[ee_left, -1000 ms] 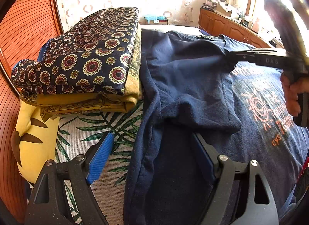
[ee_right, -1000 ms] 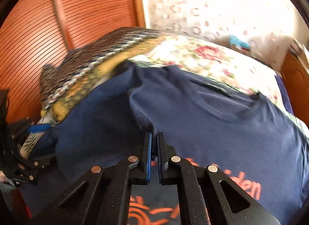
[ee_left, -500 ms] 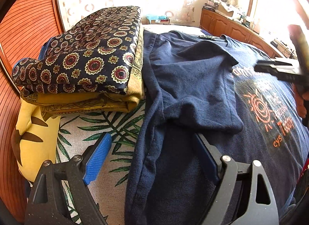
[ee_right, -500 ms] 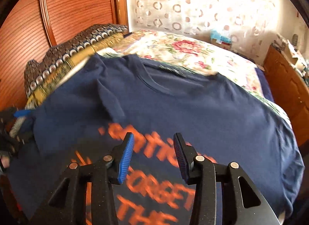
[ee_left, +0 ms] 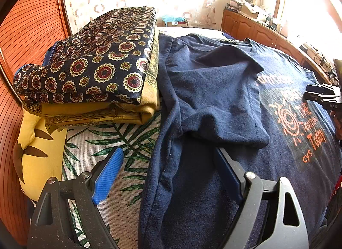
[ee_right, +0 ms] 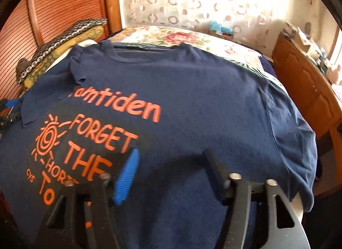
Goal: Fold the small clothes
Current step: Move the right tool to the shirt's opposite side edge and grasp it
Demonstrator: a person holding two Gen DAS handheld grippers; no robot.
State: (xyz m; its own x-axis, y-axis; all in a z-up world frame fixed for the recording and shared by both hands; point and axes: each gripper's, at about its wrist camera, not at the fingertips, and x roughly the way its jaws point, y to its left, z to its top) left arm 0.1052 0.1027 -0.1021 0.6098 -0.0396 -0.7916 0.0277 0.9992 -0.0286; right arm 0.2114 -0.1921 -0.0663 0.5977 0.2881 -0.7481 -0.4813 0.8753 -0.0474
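Two tongs: I am holding both with jaws spread, gripping nothing.
Left tongs (ee_left: 168,173): I am hovering them over the near left edge of the shirt, one finger over the leaf-print bed cover (ee_left: 102,142), likely to take that edge next.
Right tongs (ee_right: 171,169): I am hanging them above the chest print, jaws parted.
T-shirt (ee_right: 192,90): navy, lying face up on the bed; left sleeve (ee_left: 220,99) is sitting folded inward over the chest so the side becomes straight.
Right sleeve (ee_right: 295,133): lying unfolded and draping off the bed edge; I judge it is needing folding next.
Folded stack (ee_left: 96,71): patterned cloths are sitting just beside the shirt, touching its left shoulder.
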